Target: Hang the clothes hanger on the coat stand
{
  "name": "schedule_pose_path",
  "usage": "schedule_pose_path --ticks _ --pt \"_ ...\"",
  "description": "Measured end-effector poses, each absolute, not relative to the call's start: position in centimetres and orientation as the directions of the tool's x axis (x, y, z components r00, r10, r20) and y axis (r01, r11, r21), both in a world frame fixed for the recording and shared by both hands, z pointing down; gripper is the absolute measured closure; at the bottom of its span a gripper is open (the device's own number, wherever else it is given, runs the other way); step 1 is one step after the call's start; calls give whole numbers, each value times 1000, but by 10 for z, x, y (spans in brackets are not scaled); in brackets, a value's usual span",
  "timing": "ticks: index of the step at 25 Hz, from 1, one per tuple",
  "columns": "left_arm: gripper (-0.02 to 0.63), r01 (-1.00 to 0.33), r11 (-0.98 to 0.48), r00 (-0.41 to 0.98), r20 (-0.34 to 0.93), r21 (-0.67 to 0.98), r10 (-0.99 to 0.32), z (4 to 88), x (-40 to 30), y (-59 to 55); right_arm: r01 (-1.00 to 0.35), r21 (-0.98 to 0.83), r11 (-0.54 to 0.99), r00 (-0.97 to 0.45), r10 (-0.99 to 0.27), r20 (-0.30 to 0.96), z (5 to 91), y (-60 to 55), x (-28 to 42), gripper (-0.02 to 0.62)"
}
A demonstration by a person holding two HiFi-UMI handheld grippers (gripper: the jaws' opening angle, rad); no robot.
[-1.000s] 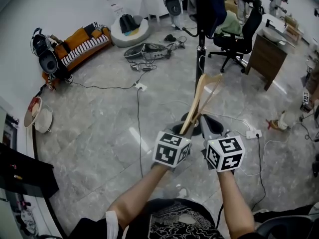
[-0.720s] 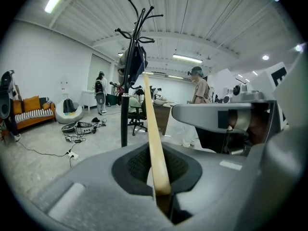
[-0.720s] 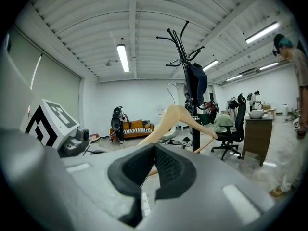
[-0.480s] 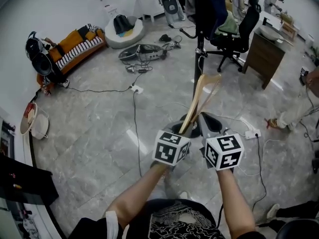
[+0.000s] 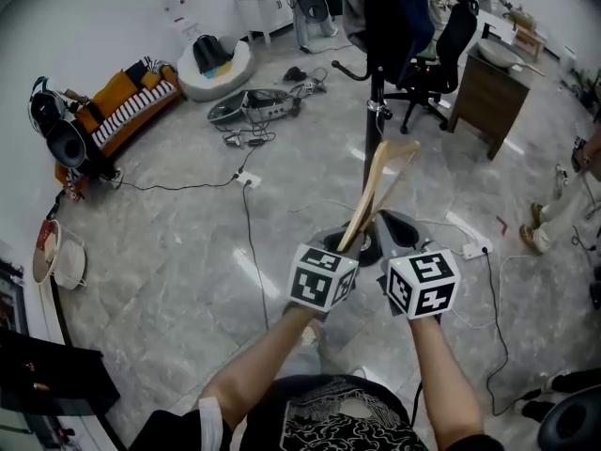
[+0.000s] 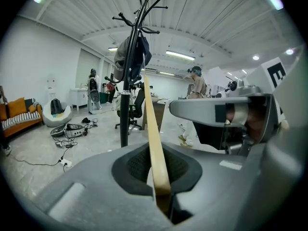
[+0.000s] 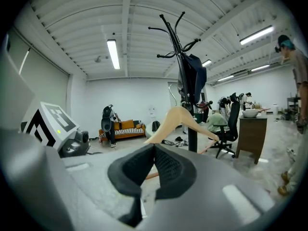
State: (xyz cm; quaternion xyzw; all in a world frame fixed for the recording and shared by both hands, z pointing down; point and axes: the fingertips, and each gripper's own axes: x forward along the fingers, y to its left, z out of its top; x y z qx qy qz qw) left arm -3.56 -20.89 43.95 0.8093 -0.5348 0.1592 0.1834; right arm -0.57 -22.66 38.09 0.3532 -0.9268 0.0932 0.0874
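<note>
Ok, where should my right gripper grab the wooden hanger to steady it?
Probably the arm just above the left gripper, from the right: that gripper clamps the hanger at its lower end, it leans up toward the coat stand, and its flat face looks at the right gripper.

The clothes hanger (image 5: 380, 181) is pale, smooth wood with a light sheen, and the coat stand (image 5: 377, 101) is dark, slightly shiny metal with dark cloth (image 5: 394, 7) draped on it. The floor (image 5: 188, 242) is polished grey stone tile, glossy with reflections. The left tool (image 6: 158, 162) and right tool (image 7: 153, 153) are matt grey plastic, their pads (image 7: 171, 170) black and finely ribbed.
</note>
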Motion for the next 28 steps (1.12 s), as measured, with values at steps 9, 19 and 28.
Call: schedule_pose_path --ticks 9,19,28 --pt "584 -890 -434 445 471 140 -761 448 -64 -244 -714 -105 692 -692 -677 249 383 -264 -34 595" --pt "584 -838 -527 523 486 143 -700 460 -80 -273 -763 -99 638 -639 -725 257 384 -294 -59 595" --pt "584 -800 -581 569 497 151 -654 473 -88 -297 -811 -85 579 -578 -771 266 387 -315 -61 595"
